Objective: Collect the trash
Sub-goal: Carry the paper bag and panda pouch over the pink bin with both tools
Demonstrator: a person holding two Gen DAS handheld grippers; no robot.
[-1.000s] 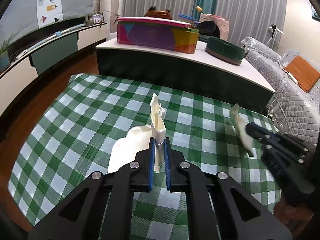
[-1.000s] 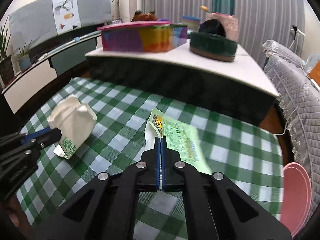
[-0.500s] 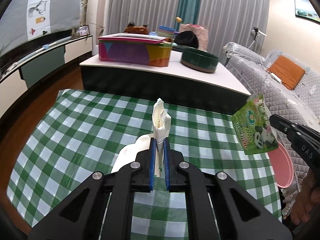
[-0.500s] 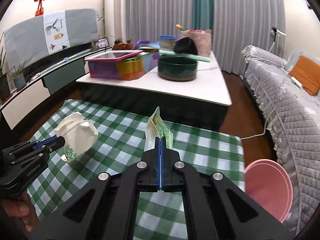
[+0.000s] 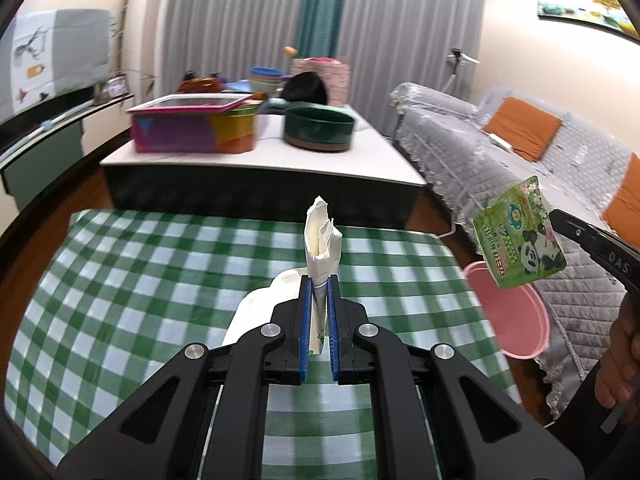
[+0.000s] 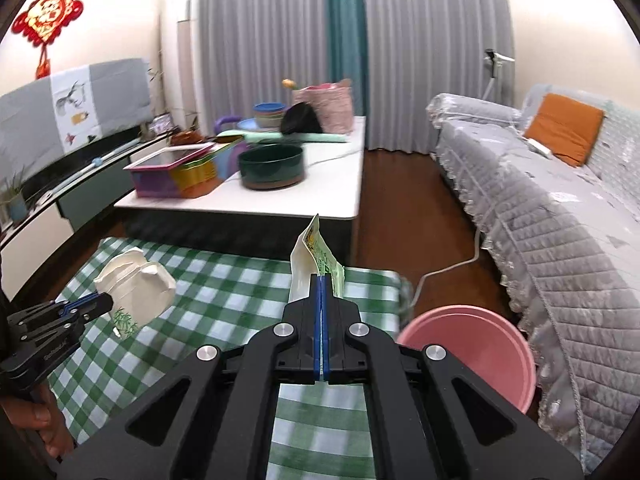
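My left gripper (image 5: pixel 319 286) is shut on a crumpled white paper bag (image 5: pixel 322 240) and holds it above the green checked table (image 5: pixel 160 264). The bag also shows in the right wrist view (image 6: pixel 136 288), with the left gripper (image 6: pixel 100 304) at its near side. My right gripper (image 6: pixel 322 280) is shut on a flat green snack wrapper (image 6: pixel 316 256), held above the table's right edge. The wrapper with a panda print shows in the left wrist view (image 5: pixel 520 236), above a pink bin (image 5: pixel 516 312). The bin (image 6: pixel 472 352) stands on the floor right of the table.
A white low table (image 6: pixel 320 184) behind holds a colourful box (image 6: pixel 180 172), a dark green bowl (image 6: pixel 272 166) and other items. A grey covered sofa (image 6: pixel 560 208) with orange cushions runs along the right. A white cable (image 6: pixel 452 268) lies on the wood floor.
Both grippers have lifted higher with their loads. The right gripper has carried the wrapper rightward toward the pink bin, which now shows more fully.
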